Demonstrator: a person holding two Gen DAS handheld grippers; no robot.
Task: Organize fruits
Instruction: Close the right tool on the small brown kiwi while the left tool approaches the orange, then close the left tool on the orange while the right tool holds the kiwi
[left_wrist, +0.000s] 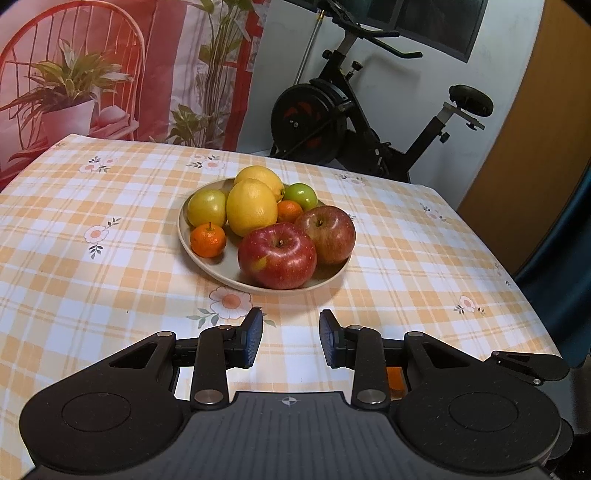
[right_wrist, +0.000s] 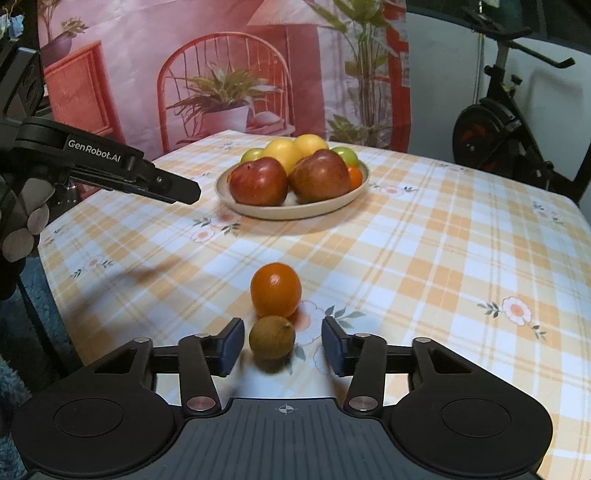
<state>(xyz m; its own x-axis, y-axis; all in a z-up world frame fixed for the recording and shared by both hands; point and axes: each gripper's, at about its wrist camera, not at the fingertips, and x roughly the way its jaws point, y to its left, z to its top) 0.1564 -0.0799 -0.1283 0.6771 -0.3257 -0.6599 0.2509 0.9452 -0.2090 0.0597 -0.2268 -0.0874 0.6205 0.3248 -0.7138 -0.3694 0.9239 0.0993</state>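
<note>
Checked tablecloth (right_wrist: 424, 240) is carrying a kiwi (right_wrist: 272, 338) sitting between the wide-open, empty right gripper (right_wrist: 283, 345) pads, orange (right_wrist: 276, 290) just beyond at twelve o'clock (the left gripper (left_wrist: 291, 338), also gaping empty, is facing the plate (left_wrist: 207, 254))

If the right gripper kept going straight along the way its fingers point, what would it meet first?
Most likely the kiwi, which lies on the tablecloth between the open fingers of the right gripper. The orange sits just behind it, seemingly touching, though depth is hard to judge.
</note>
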